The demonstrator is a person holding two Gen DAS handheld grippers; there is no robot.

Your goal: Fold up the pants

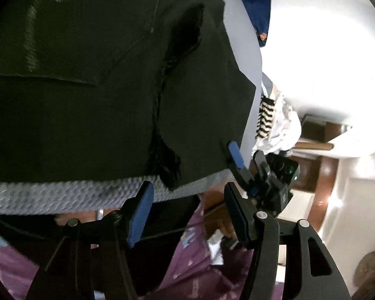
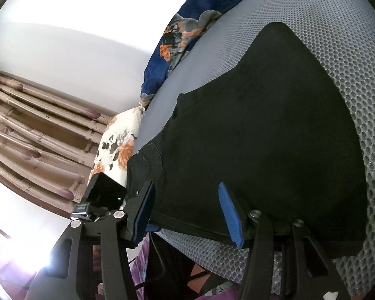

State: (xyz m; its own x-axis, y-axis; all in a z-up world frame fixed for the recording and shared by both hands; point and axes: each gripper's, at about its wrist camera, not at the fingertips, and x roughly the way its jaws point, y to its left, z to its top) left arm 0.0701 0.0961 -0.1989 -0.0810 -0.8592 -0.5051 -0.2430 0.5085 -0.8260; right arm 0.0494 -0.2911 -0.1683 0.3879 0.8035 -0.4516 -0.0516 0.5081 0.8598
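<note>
Both hand-held tools hover at the near edge of the bed with nothing between their blue pads. Seen from its own camera, the left gripper (image 1: 187, 215) has its jaws spread wide, poised just off the mattress edge, gripping nothing. Likewise the right gripper (image 2: 187, 212) stands released, its fingers parted over the near hem of the cloth and closed on none of it.

Black pants (image 2: 262, 137) lie flat on a grey mesh mattress cover (image 2: 350, 37), folded into a broad dark shape that runs away from the near edge; a pocket seam shows in the left view. The honeycomb weave of the cover is plain around the cloth on the right and near sides.

At the far end of the bed a dark blue blanket (image 2: 212, 2) with orange and grey flowers is bunched up, and beside it sits a white floral pillow (image 2: 117, 145). Striped brown curtains (image 2: 32, 125) hang under a pale wall in the right view. In the left view, a black-and-white striped garment (image 1: 265, 115) lies with white cloth past the mattress, near dark wooden furniture (image 1: 317, 150). Purple patterned fabric (image 1: 200, 270) shows below the grippers.
</note>
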